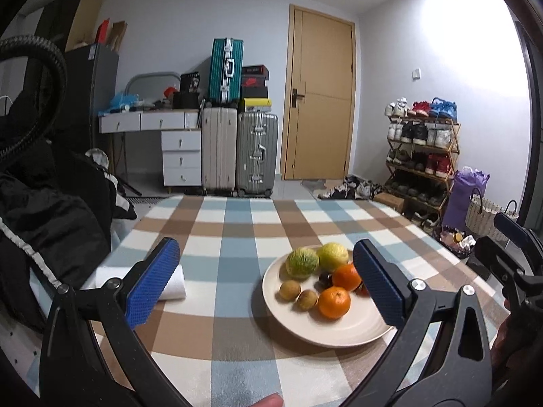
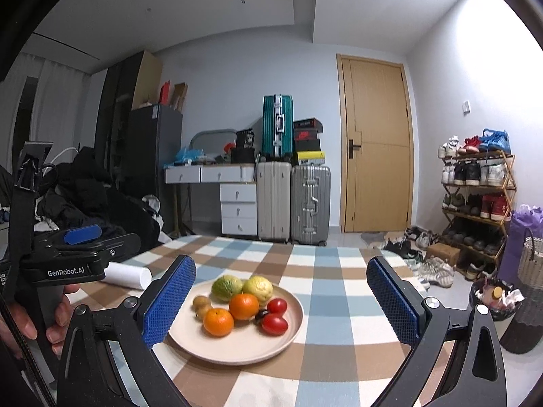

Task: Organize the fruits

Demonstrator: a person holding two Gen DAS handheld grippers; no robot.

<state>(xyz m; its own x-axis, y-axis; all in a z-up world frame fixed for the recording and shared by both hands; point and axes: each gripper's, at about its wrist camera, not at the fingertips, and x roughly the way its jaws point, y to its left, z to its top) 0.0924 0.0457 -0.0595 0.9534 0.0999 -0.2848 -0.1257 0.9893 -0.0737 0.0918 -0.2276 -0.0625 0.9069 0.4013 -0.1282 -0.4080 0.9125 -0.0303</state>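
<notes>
On the table (image 2: 325, 281) with the checked cloth sat one round cream plate (image 2: 237, 352), near the middle and a bit toward the near edge. Nine fruits lay on it, close together and touching. Two were orange ones (image 2: 219, 321), one in front and one (image 2: 243, 306) just behind it. Two yellow-green bumpy ones (image 2: 226, 289) sat at the back of the plate, side by side, the other (image 2: 258, 288) on the right. Two small brown round ones (image 2: 202, 302) lay on the left side. Two red ones (image 2: 274, 324) lay on the right side, one (image 2: 277, 306) behind the other. One small dark fruit (image 2: 261, 314) hid between the oranges and the red ones.

One white roll (image 2: 127, 275) lay on its side near the left edge of the table, well apart from the plate.

Two tongs were over the near edge of the table. The left gripper (image 1: 268, 279) was spread wide and held nothing. Its right blue pad (image 1: 380, 286) stood in front of the right part of the plate. The right gripper (image 2: 280, 300) was spread wide too and held nothing. Its left blue pad (image 2: 169, 300) stood in front of the left rim of the plate.

A hand (image 2: 51, 318) held the left tool at the left side of the right view.
</notes>
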